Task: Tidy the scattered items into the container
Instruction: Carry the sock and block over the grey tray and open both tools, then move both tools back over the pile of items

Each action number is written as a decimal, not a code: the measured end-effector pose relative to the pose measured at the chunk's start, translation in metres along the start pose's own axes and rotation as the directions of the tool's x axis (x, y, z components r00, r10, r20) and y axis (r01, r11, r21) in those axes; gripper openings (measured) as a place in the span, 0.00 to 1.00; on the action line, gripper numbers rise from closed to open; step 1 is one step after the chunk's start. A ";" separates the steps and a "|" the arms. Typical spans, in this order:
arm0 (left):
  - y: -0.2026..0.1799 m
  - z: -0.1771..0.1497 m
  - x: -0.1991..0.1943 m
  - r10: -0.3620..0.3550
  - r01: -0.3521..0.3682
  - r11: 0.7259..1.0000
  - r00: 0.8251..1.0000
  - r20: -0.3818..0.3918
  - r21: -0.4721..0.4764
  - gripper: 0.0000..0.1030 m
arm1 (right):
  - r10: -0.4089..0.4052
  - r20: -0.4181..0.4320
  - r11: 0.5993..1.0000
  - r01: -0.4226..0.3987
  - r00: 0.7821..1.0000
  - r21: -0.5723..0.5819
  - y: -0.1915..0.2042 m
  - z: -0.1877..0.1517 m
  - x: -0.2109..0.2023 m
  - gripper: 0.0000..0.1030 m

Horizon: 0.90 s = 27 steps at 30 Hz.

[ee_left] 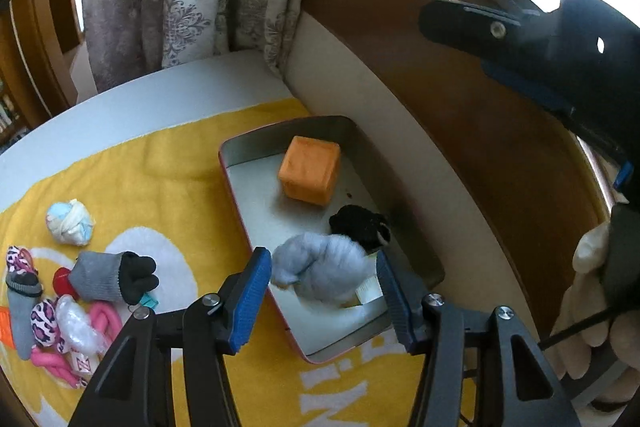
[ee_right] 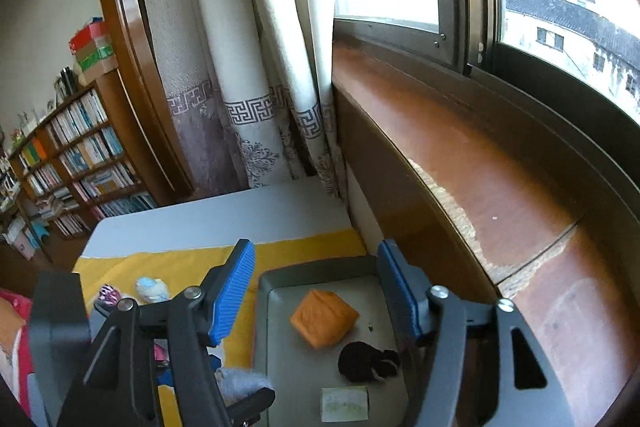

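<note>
Left gripper [ee_left: 320, 291]: jaws part-open around a pale grey sock bundle [ee_left: 320, 267] over the tray's [ee_left: 400, 163] near end, grip uncertain. Right gripper [ee_right: 316, 295]: wide, empty. Tray contents: paper slip, black bundle [ee_left: 360, 227], orange block [ee_left: 310, 169]. Outstanding: scattered pile [ee_left: 60, 299] on yellow towel

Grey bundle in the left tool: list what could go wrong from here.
1. The grey bundle sits between the left tool pads above the tray's near-left wall; released here, it might catch the rim and roll onto the yellow towel.
2. It could land on the black bundle and the paper slip, burying them.
</note>
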<state>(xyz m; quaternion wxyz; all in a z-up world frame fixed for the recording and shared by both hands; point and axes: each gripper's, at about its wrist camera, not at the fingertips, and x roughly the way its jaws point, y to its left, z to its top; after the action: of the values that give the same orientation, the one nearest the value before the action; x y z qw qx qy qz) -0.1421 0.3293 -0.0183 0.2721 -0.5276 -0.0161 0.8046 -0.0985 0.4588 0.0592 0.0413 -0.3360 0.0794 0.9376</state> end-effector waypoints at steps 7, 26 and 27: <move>0.013 -0.004 -0.011 0.001 -0.001 0.999 1.000 0.018 -0.039 0.55 | 0.014 -0.010 1.000 -0.014 1.000 0.003 0.008 -0.006 -0.003 0.66; 0.107 -0.053 -0.061 0.137 -0.130 0.973 0.990 0.023 -0.189 0.55 | 0.105 -0.104 0.994 -0.106 0.989 -0.008 0.075 -0.039 0.013 0.66; 0.118 -0.059 -0.066 0.152 -0.144 0.967 0.988 0.021 -0.208 0.55 | 0.113 -0.112 0.993 -0.115 0.987 -0.015 0.083 -0.042 0.014 0.66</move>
<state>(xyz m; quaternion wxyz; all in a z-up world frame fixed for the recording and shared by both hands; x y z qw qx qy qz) -0.1217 0.1827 -0.0257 0.1549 -0.5379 -0.0649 0.8261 -0.0943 0.3705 0.0281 -0.0204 -0.3828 0.0908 0.9192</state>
